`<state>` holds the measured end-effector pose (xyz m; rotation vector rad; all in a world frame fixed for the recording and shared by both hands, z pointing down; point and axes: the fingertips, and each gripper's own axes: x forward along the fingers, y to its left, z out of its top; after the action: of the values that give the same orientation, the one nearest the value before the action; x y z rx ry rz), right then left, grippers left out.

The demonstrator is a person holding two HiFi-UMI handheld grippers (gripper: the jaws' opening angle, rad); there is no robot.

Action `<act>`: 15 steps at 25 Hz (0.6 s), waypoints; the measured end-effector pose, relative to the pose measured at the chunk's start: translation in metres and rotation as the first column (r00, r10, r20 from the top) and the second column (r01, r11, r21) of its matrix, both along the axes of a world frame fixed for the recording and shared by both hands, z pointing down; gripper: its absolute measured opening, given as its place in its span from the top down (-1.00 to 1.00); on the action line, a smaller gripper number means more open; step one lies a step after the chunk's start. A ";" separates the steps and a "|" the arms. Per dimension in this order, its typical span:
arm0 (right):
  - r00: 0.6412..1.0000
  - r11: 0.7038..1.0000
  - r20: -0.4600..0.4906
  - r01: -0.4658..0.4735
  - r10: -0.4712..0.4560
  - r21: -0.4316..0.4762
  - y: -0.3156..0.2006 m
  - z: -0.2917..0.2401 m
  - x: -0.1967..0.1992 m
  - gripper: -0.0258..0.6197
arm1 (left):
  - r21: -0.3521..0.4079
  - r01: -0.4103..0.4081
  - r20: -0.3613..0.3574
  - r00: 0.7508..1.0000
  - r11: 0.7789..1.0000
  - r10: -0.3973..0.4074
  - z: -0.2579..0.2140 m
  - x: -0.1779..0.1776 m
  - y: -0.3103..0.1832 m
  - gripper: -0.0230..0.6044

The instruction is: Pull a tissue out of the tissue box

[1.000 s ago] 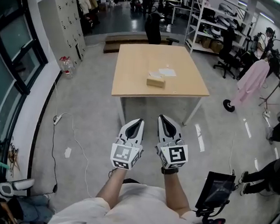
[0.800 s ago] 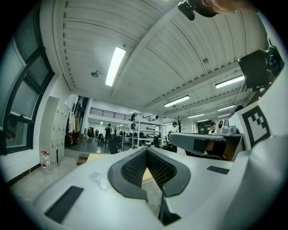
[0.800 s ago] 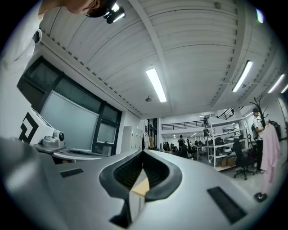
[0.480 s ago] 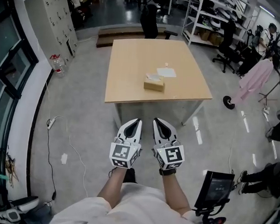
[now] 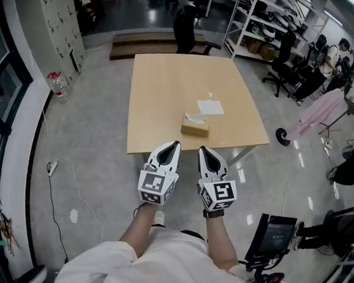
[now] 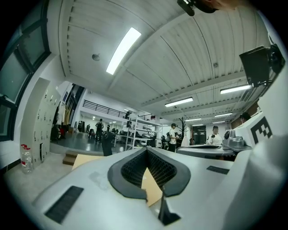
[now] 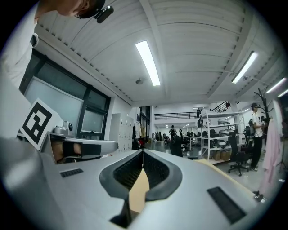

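A tan tissue box (image 5: 195, 127) lies on the wooden table (image 5: 161, 101), right of the middle, with a white tissue (image 5: 193, 117) sticking up from its slot. My left gripper (image 5: 176, 144) and right gripper (image 5: 202, 149) are held side by side, level, with their tips over the table's near edge, short of the box. Both are shut with nothing between the jaws. In the left gripper view the left gripper (image 6: 146, 150) shows its tips meeting, as does the right gripper (image 7: 143, 152) in the right gripper view. The box is hidden in both gripper views.
A white sheet (image 5: 210, 107) lies just beyond the box. A black office chair (image 5: 189, 23) stands at the table's far side, shelving (image 5: 260, 24) at the back right. A screen on a stand (image 5: 272, 237) is near my right side. A cable (image 5: 51, 168) runs over the floor at left.
The table and the tissue box have come much closer in the head view. Both grippers moved forward together, from over the floor to the table's near edge, still shut.
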<state>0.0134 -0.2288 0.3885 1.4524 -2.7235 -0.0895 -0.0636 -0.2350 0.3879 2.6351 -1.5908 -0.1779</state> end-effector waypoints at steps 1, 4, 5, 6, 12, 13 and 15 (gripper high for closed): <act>1.000 1.000 -0.005 -0.009 0.009 -0.003 -0.012 0.002 -0.002 0.91 | -0.007 -0.005 -0.005 1.000 1.000 0.005 0.003 -0.004 -0.013 0.93; 0.999 0.999 -0.021 -0.032 0.032 -0.037 -0.042 0.014 -0.003 0.91 | -0.052 -0.013 -0.028 1.000 0.999 0.012 0.018 -0.011 -0.052 0.93; 0.999 0.998 -0.025 -0.040 0.039 -0.053 -0.052 0.020 0.000 0.91 | -0.066 -0.021 -0.030 0.999 0.998 0.019 0.023 -0.010 -0.064 0.93; 0.999 0.997 -0.028 -0.047 0.046 -0.067 -0.064 0.025 0.004 0.91 | -0.076 -0.031 -0.029 0.999 0.997 0.029 0.028 -0.007 -0.075 0.93; 0.999 0.996 -0.020 -0.043 0.042 -0.079 -0.163 0.037 0.028 0.91 | -0.095 -0.026 -0.005 1.000 0.995 0.026 0.048 0.015 -0.161 0.93; 0.999 0.997 -0.016 -0.035 0.034 -0.075 -0.180 0.037 0.031 0.91 | -0.098 -0.017 0.002 1.000 0.995 0.018 0.050 0.018 -0.177 0.93; 1.000 0.997 -0.022 -0.021 0.020 -0.068 -0.211 0.034 0.040 0.91 | -0.104 -0.008 0.008 1.000 0.995 0.009 0.048 0.025 -0.208 0.93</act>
<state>0.0536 -0.4401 0.4222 1.4525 -2.6661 -0.0105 -0.0385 -0.4427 0.4356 2.5672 -1.5465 -0.0819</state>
